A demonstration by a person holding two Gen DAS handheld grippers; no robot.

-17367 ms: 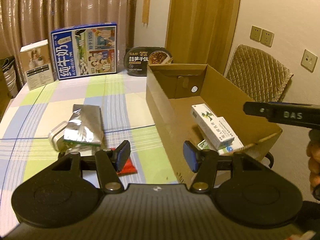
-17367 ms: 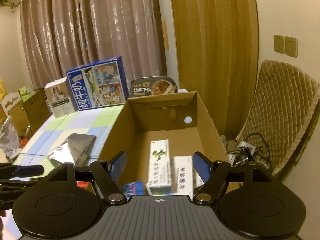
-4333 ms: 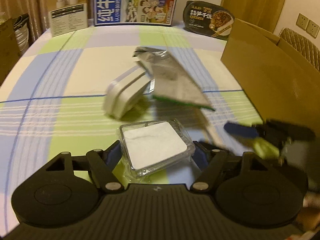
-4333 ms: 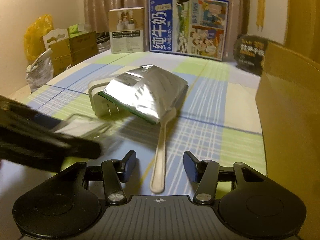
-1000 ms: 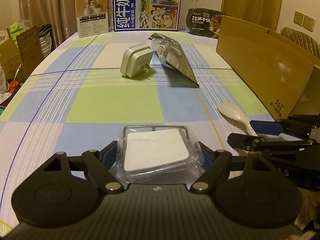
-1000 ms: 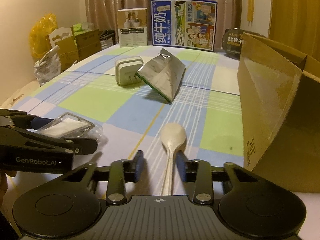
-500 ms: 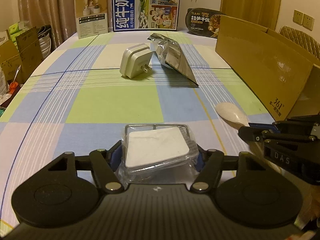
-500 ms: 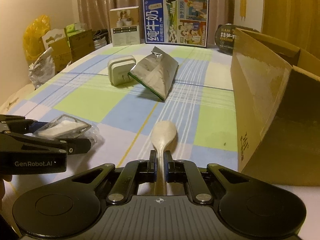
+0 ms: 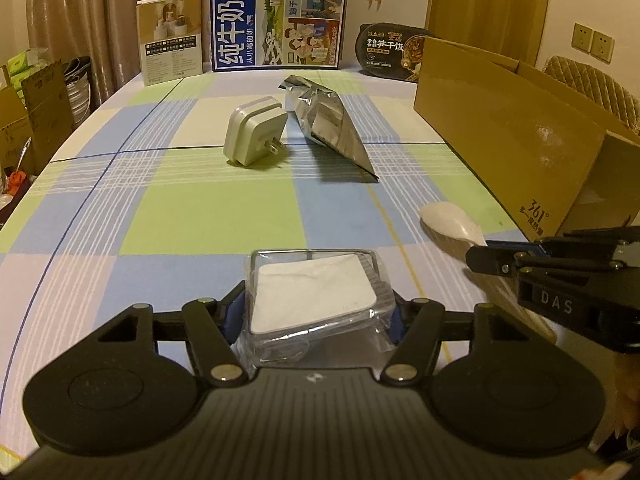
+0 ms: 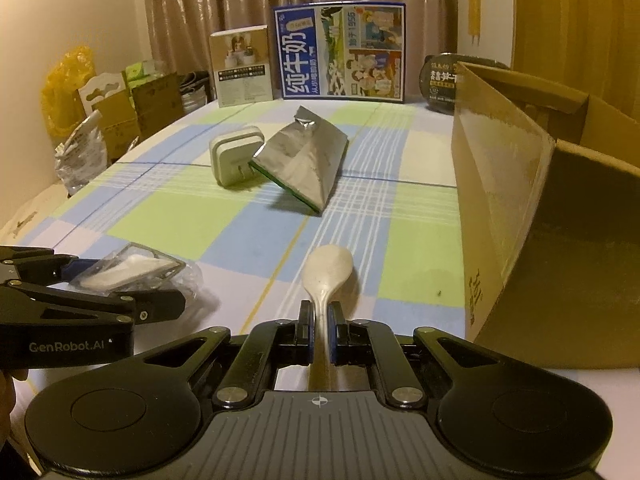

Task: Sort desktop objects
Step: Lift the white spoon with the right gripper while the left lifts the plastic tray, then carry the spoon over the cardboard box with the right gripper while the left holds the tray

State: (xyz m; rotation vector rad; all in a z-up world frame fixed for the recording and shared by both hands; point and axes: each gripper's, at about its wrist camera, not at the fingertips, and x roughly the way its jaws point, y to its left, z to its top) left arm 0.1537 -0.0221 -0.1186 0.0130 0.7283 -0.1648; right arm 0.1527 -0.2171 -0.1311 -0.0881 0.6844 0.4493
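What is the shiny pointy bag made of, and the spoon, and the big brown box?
Shiny bag: looks like metallic foil, silvery, creased, catching the light.
Spoon: probably plastic, pale cream with a smooth, dull surface; it could also be wood fibre.
Big brown box: cardboard, matte brown, with folded flaps and printed marks.

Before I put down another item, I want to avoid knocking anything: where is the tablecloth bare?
Bare: the wide green and blue checks between the white plug adapter and the wrapped clear box, stretching to the table's left edge. Also the strip between the foil pouch and the cardboard box. Crowded: near the spoon, both tools, and the back row of packages.
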